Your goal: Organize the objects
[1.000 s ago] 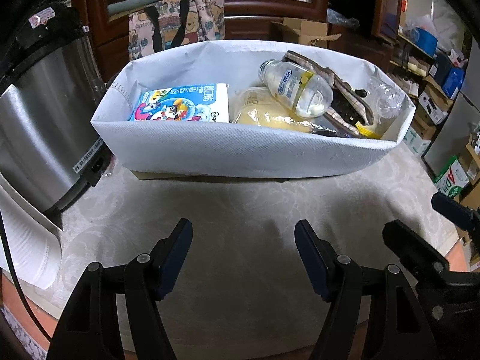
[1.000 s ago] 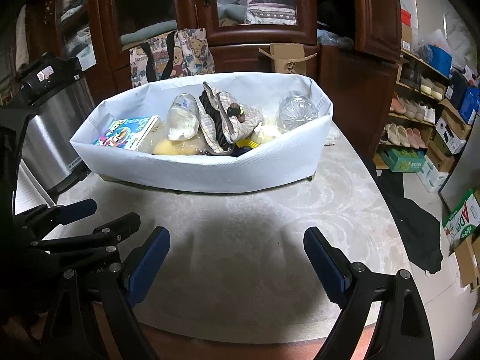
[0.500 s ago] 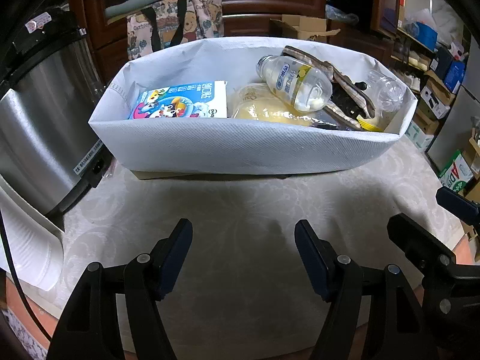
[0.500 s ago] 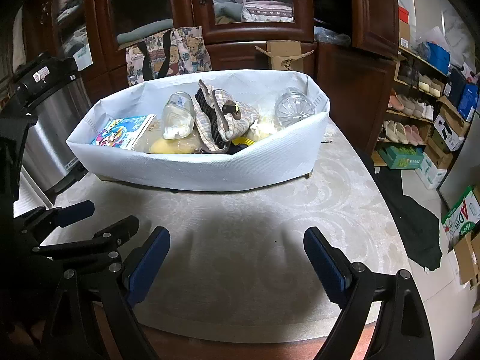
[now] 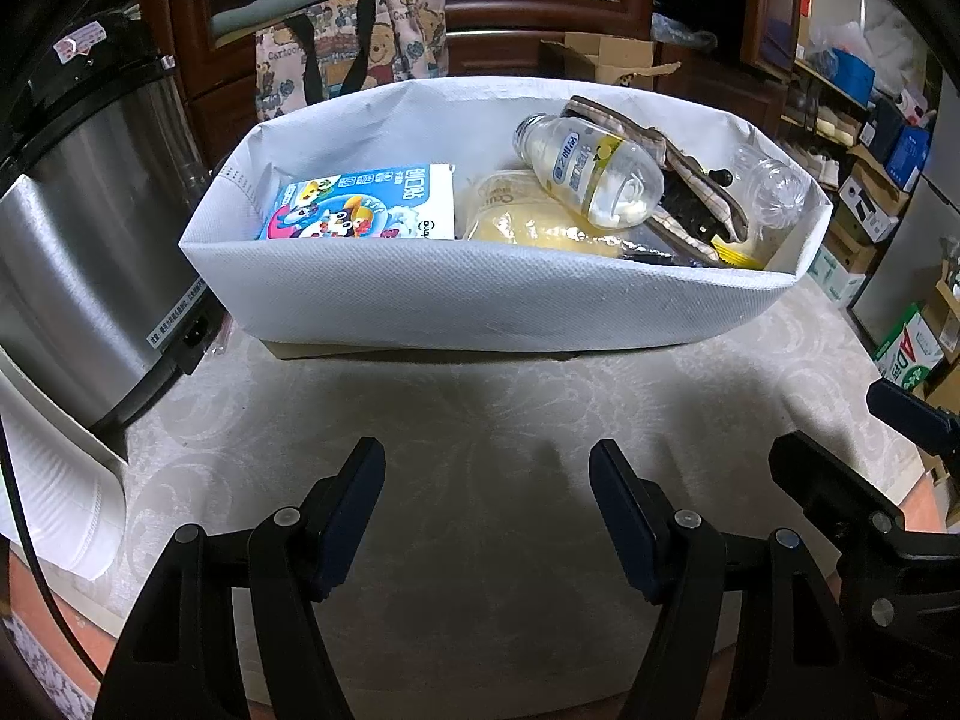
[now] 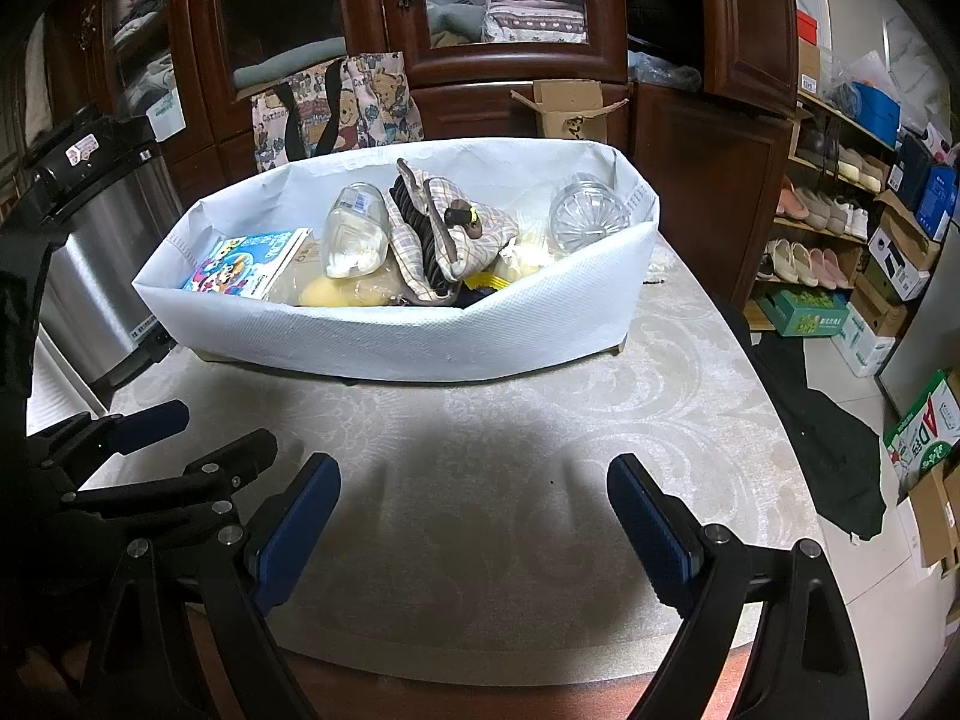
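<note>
The left gripper (image 5: 486, 510) has its two fingers spread apart with nothing between them; only the pale patterned tablecloth (image 5: 480, 420) lies below. The right gripper (image 6: 474, 510) has its two fingers spread wider, likewise empty, above the same cloth. In the right wrist view the left gripper appears just beside the right one, at the lower left.

Beyond both grippers, well apart from the fingertips, one white fabric bin (image 5: 480, 300) stands on the table. It holds:
- one blue cartoon-printed carton (image 5: 360, 204), lying flat at the left end;
- one yellow soft packet (image 5: 528, 222) beside the carton;
- one labelled plastic bottle (image 5: 591, 174), lying tilted on the packet;
- one plaid cloth pouch (image 5: 678, 180), right of the bottle;
- one clear empty bottle (image 5: 771, 186) at the right end.

One steel cooker (image 5: 78, 240) stands left of the bin. One bear-print tote bag (image 6: 336, 108) hangs behind it, against a dark wooden cabinet (image 6: 492, 30).
</note>
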The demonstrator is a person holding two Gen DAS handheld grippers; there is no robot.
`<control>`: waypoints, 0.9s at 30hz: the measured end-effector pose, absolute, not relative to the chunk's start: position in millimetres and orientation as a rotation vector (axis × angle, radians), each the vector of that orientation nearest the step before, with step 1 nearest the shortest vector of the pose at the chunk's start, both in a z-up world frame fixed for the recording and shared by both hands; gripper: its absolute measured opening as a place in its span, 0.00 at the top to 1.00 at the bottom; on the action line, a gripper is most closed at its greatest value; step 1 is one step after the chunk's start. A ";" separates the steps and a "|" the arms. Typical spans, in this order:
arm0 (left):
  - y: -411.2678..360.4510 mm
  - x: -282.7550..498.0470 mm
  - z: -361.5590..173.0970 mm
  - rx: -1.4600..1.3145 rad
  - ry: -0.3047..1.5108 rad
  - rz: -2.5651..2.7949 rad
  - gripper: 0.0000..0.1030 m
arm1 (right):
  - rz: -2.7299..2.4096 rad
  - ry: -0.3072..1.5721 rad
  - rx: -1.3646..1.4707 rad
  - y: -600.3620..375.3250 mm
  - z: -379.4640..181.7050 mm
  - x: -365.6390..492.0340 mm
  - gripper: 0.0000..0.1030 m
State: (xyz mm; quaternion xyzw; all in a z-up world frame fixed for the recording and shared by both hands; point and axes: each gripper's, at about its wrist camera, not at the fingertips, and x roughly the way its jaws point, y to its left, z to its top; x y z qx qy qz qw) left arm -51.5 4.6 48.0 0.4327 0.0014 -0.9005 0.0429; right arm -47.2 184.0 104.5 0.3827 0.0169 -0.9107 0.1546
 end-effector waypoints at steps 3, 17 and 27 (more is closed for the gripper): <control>4.2 -52.0 48.4 1.328 0.005 -2.750 0.32 | -2.609 0.050 1.099 183.8 104.1 -47.2 0.12; 4.7 -50.9 47.8 1.327 -0.005 -2.730 0.32 | -2.607 0.052 1.101 183.7 103.6 -46.7 0.12; 1.7 -53.0 45.7 1.346 0.013 -2.733 0.32 | -2.605 0.047 1.102 184.5 102.5 -46.8 0.12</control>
